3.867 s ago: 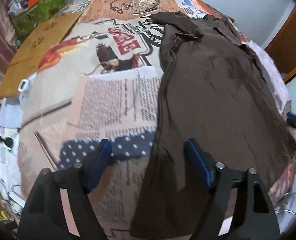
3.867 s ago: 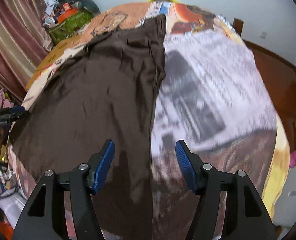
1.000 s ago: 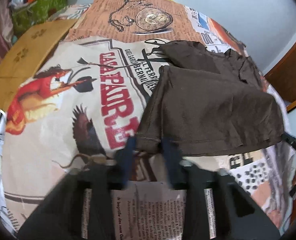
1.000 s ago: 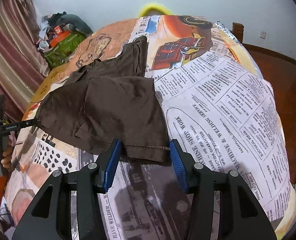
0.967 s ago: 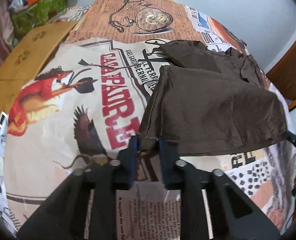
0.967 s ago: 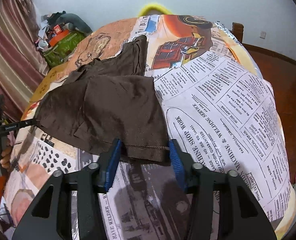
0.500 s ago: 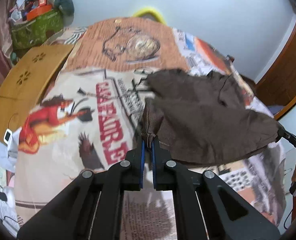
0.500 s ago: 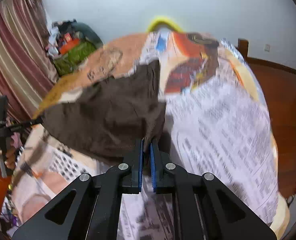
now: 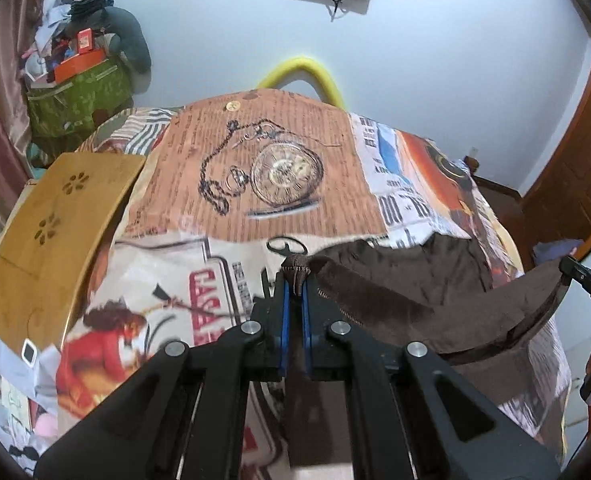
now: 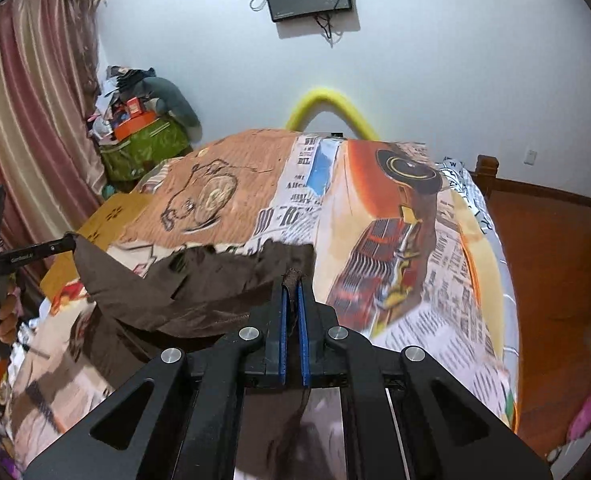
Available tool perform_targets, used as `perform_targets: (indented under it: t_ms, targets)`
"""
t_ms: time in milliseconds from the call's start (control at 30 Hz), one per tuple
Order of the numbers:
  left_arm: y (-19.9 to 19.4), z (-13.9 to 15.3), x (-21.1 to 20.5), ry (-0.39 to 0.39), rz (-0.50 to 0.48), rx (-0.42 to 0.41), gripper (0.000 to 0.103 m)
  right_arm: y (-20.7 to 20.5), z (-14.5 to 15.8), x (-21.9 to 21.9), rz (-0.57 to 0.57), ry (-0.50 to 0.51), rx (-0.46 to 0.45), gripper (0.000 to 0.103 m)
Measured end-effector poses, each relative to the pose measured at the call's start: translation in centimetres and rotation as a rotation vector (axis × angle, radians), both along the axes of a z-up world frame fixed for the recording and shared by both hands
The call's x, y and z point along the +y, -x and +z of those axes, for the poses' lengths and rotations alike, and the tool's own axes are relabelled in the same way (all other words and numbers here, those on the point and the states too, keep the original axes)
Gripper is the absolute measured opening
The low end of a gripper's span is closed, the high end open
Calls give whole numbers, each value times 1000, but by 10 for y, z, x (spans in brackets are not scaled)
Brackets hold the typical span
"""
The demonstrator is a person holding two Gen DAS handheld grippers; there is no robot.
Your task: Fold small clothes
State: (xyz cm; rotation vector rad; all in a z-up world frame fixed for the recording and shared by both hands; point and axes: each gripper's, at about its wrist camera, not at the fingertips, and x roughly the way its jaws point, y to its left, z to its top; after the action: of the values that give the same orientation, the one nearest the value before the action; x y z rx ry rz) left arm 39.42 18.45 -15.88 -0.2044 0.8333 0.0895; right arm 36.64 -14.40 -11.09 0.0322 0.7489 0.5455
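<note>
Pinching one corner each, both grippers held the brown garment (image 9: 435,292) lifted above the bed cover (image 9: 199,208) printed with newspaper pictures. The left gripper (image 9: 294,280) had its blue pads (image 9: 283,320) pressed together on a bunched hem corner, and the right gripper (image 10: 291,284) was also clamped tight on another corner of the same cloth. Between them the fabric hung in a sagging span, and its far part rested on the cover near the printed pocket watch (image 9: 283,172). A yellow foam arch (image 10: 331,110) stood behind the bed, and a wooden board (image 9: 55,220) lay at its left side.
</note>
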Motion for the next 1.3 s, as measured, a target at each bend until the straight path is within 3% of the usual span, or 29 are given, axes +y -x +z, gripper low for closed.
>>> perform_targets:
  t_ms: [233,367,467,500,567,600,833,933,1067,1167,1300]
  targets:
    - [-43,-22,20,-9,67,28,5,-50,-11,11,-44,23,7,4]
    - [-71,-49,40,7,159,107,11,-77,-21,15,-80,48,31,5]
    - [-74,-58,54,44,202,132,19,-83,-22,10,-157,71,26,10]
    - [-72,-60,56,57,200,133,24,-82,-21,6,-164,58,29,19]
    - [-63,-63,58,64,188,137,31,-77,-19,-3,-157,15,41,36]
    - [-57,-65,57,57,177,144,33,-71,-18,-6,-151,10,40,38]
    - [-2,-73,38,10,72,208,42,-14,-25,-15,-53,35,75,39]
    - [29,-74,20,-56,15,217,46,13,-32,-20,-34,18,108,41]
    - [59,-73,-9,-134,-72,208,57,51,-37,-20,-23,15,88,49]
    - [73,-78,-25,-125,-120,213,64,72,-42,-17,-7,16,104,49]
    - [76,-92,-35,-75,-127,251,65,84,-56,-16,-4,-41,171,50]
